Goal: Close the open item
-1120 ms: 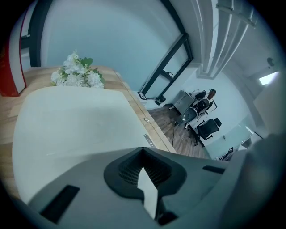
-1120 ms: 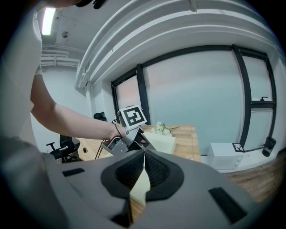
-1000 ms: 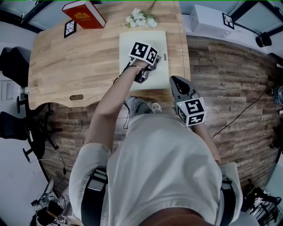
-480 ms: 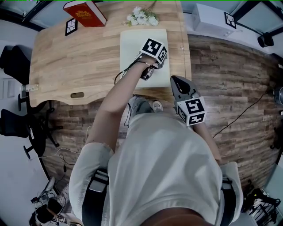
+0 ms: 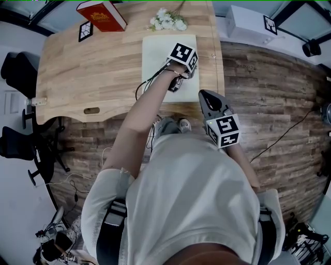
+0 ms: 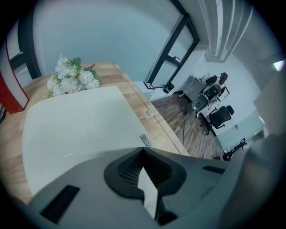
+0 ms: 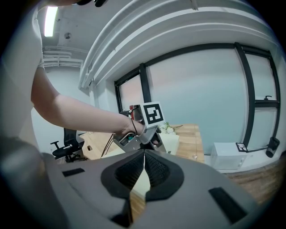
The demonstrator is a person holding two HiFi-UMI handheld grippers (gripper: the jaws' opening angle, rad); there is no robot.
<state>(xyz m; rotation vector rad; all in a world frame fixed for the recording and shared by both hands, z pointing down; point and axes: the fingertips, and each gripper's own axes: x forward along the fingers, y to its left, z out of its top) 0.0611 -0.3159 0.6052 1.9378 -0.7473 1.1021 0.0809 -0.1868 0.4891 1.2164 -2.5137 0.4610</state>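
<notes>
A flat cream-coloured item (image 5: 156, 59) lies shut on the wooden table (image 5: 88, 72), near its right end. My left gripper (image 5: 181, 73) hovers over the item's right half, jaws together with nothing between them. In the left gripper view the cream lid (image 6: 76, 120) spreads out flat ahead, with a small metal fitting (image 6: 145, 141) at its right edge. My right gripper (image 5: 206, 96) hangs off the table's near edge, above the floor, also shut and empty. From the right gripper view I see the left gripper (image 7: 149, 134) and the hand holding it over the cream item (image 7: 172, 141).
White flowers (image 5: 166, 20) lie just beyond the cream item. A red book (image 5: 101, 15) and a marker tag (image 5: 84, 31) sit at the far left of the table. A white box (image 5: 248, 23) stands on the floor to the right, office chairs (image 5: 15, 72) to the left.
My left gripper has slid rightward and slightly farther across the cream item. The right gripper has stayed where it was.
</notes>
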